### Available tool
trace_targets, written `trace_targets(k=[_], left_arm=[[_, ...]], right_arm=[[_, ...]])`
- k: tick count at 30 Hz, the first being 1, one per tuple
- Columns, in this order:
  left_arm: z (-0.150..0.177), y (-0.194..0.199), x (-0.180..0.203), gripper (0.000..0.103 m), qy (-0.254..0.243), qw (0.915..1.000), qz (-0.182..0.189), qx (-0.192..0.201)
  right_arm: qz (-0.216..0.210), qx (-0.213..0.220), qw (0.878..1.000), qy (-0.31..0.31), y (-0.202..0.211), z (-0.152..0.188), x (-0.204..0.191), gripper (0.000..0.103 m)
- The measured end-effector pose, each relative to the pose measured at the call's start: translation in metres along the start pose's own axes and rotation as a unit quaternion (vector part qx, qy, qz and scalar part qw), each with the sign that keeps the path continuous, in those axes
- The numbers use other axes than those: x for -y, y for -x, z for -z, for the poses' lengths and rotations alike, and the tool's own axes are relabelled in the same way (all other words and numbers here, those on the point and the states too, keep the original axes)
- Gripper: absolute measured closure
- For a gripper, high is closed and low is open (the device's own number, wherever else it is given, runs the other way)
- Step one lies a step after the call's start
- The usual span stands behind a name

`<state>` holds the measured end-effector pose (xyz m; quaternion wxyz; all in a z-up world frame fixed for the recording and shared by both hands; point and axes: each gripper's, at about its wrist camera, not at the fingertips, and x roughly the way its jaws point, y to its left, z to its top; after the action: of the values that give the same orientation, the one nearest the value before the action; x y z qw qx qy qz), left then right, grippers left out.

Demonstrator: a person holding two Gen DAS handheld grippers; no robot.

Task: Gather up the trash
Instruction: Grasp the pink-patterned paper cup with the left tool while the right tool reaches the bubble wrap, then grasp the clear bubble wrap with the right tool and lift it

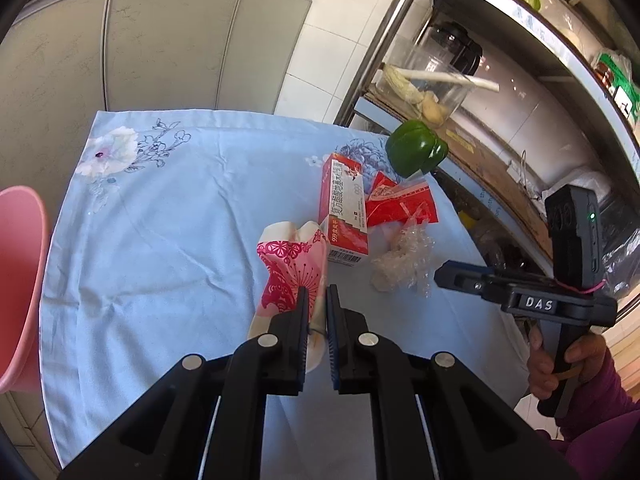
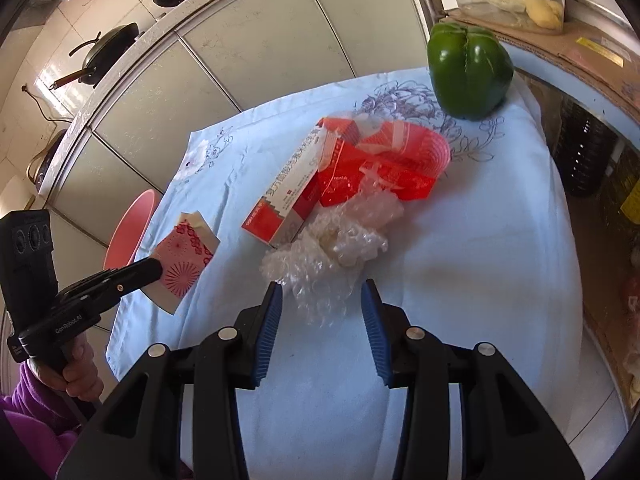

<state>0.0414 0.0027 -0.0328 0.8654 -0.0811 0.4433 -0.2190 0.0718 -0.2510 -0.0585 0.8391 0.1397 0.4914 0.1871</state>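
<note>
The left tongs (image 1: 317, 300) grip the pink paper packet (image 1: 290, 264) just above the counter (image 1: 160, 220), so carrying it to the pink bin (image 1: 20, 280) at 9 o'clock seems next, while the right tongs (image 2: 322, 300) wait open before the bubble wrap (image 2: 332, 252).

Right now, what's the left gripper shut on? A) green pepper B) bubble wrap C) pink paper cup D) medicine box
C: the left gripper pinches the flattened pink paper cup; the right gripper is open, just short of the bubble wrap.
</note>
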Motion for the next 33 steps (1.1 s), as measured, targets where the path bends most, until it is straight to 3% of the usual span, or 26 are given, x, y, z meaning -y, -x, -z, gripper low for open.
trace_targets(k=[7,8,14,18,20,26,33], left_arm=[[0.005,0.017,-0.011,0.095,0.015,0.9997,0.000,0.018],[0.006,0.020,-0.014,0.095,0.018,0.9996,0.001,0.021],[0.011,0.033,-0.022,0.095,0.021,0.9991,0.008,0.036],[0.015,0.041,-0.027,0.095,0.022,0.9987,0.006,0.046],[0.017,0.045,-0.031,0.095,0.023,0.9983,0.000,0.053],[0.023,0.061,-0.041,0.095,0.029,0.9960,-0.022,0.081],[0.027,0.091,-0.060,0.095,0.045,0.9879,-0.074,0.129]], right_arm=[[0.000,-0.004,0.996,-0.088,-0.013,-0.011,0.000,0.060],[0.004,-0.006,0.995,-0.102,-0.015,-0.014,0.001,0.054],[0.036,-0.006,0.989,-0.141,-0.027,-0.020,0.001,0.053],[0.069,0.000,0.991,-0.119,-0.032,-0.012,0.000,0.054],[0.073,0.004,0.992,-0.102,-0.028,-0.008,-0.005,0.063],[0.096,0.012,0.995,-0.028,-0.007,0.005,-0.031,0.064],[0.012,0.056,0.996,0.068,0.012,-0.001,-0.088,0.064]])
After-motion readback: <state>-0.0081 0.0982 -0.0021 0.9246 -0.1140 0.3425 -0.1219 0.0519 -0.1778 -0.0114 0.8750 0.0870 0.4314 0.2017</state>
